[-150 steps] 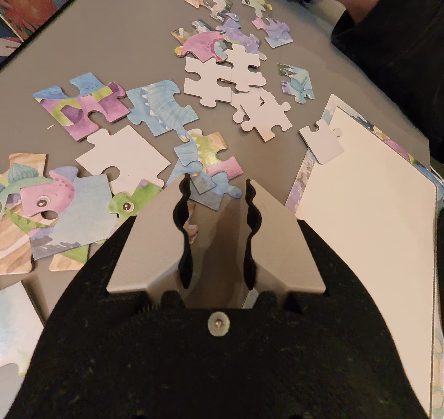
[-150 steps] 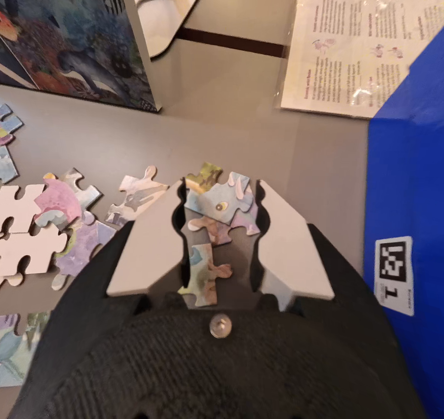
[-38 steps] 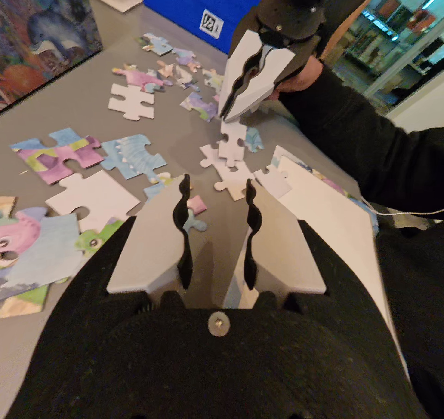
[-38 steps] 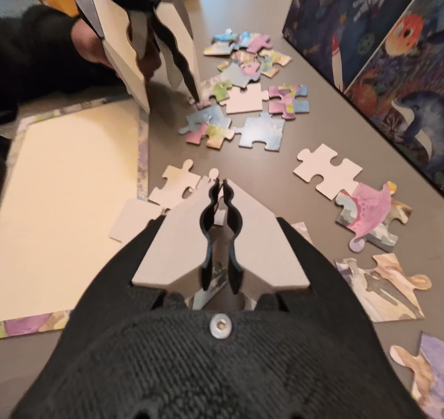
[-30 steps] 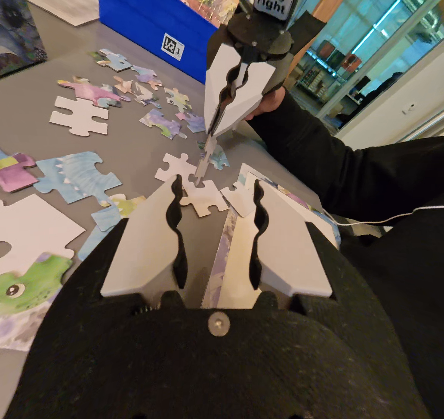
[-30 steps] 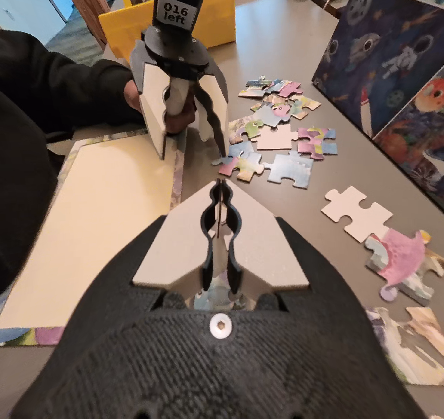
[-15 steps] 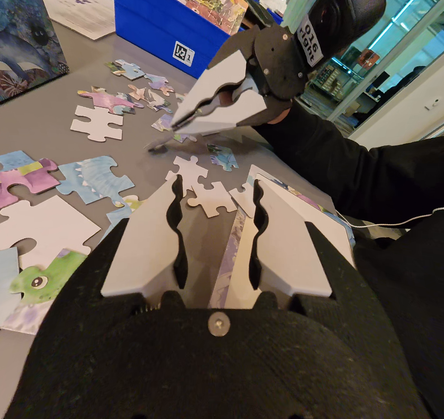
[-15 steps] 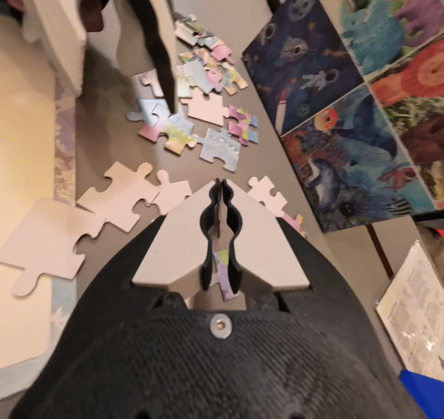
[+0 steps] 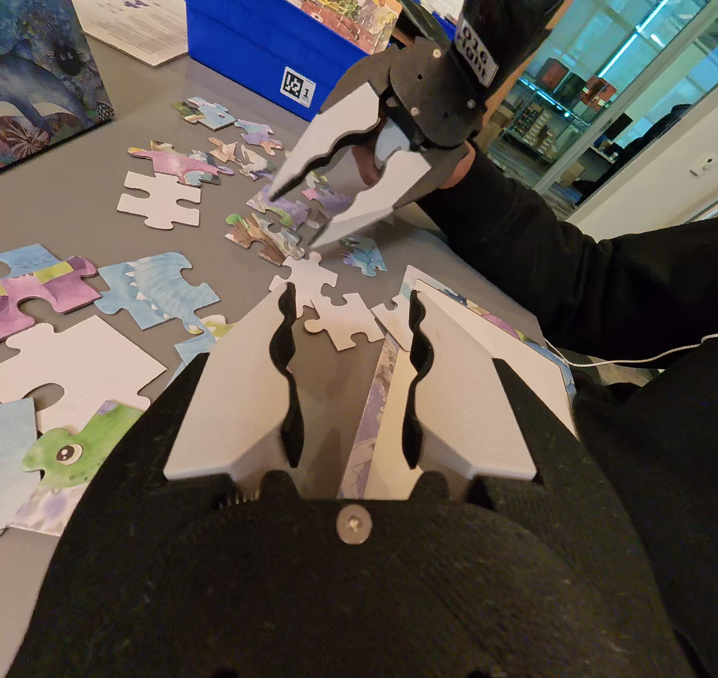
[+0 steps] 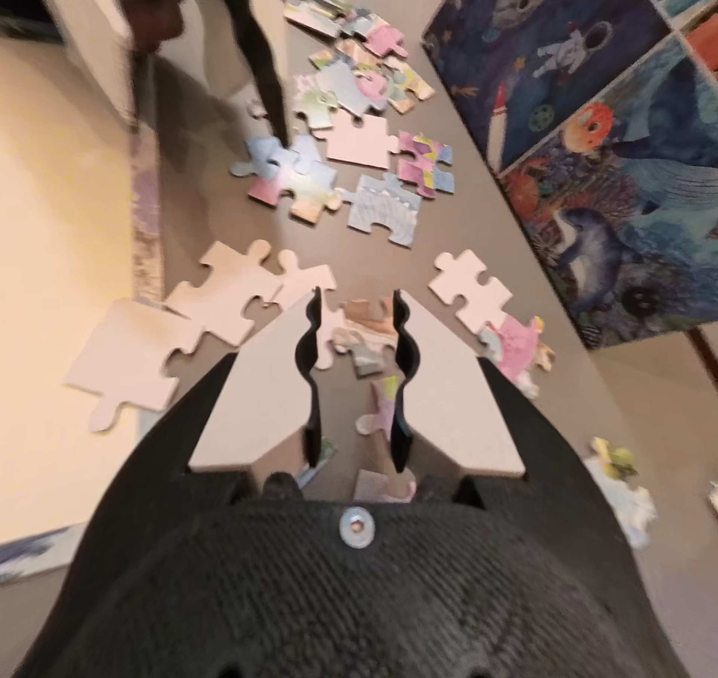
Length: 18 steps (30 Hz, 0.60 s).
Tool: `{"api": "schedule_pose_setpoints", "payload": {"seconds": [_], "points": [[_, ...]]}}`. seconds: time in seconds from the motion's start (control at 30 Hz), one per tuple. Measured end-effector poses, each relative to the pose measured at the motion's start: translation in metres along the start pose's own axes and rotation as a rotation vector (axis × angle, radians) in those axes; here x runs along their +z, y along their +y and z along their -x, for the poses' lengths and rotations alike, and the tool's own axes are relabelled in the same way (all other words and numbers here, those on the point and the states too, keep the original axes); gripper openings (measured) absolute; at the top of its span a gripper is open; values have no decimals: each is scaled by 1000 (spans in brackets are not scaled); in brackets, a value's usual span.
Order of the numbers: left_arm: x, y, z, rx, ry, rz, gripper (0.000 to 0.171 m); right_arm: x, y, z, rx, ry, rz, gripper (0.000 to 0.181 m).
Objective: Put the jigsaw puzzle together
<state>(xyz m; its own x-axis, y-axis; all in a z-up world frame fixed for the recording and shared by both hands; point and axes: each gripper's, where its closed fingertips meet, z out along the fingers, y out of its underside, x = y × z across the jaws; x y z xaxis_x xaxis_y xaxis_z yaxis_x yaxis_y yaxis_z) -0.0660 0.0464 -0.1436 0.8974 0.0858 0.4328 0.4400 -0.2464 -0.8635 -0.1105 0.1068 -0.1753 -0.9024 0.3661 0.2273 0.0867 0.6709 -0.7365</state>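
Note:
Many jigsaw pieces lie on the grey table, some face up, some white side up. My right gripper [image 9: 293, 221] [image 10: 357, 292] is open and empty just above a brown-and-green piece [image 9: 264, 237] [image 10: 369, 325] that lies picture side up. White face-down pieces [image 9: 345, 325] [image 10: 229, 290] lie beside it. My left gripper [image 9: 349, 294] is open and empty, over the edge of the cream puzzle tray [image 9: 388, 445] [image 10: 58, 193]. It also shows blurred in the right wrist view [image 10: 208, 135].
A blue bin [image 9: 252, 37] and a paper sheet [image 9: 128, 10] stand at the far side. Painted picture boards [image 10: 621, 154] [image 9: 39, 57] line one table edge. A black sleeve [image 9: 582, 271] reaches in from the right. Coloured pieces [image 9: 155, 290] lie to the left. My hands' fingertips stand some 9 cm from each other.
My right gripper lifted a white-backed piece, turned it over and opened; the piece now lies picture side up. My left gripper stayed open, moving little.

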Motion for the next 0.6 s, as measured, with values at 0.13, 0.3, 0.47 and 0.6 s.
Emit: {"api": "schedule_pose_setpoints", "payload": {"seconds": [0.13,0.3,0.47,0.6], "points": [[0,0,0,-4,2,2,56,0,-3,28,66,-179,-16,53],[0,0,1,-7,3,1,56,18,15,42,48,-233,72,60],[1,2,0,-13,8,10,56,25,10,41,139,-269,9,52],[2,3,-1,-11,9,15,56,22,14,35,172,-254,18,45]]}}
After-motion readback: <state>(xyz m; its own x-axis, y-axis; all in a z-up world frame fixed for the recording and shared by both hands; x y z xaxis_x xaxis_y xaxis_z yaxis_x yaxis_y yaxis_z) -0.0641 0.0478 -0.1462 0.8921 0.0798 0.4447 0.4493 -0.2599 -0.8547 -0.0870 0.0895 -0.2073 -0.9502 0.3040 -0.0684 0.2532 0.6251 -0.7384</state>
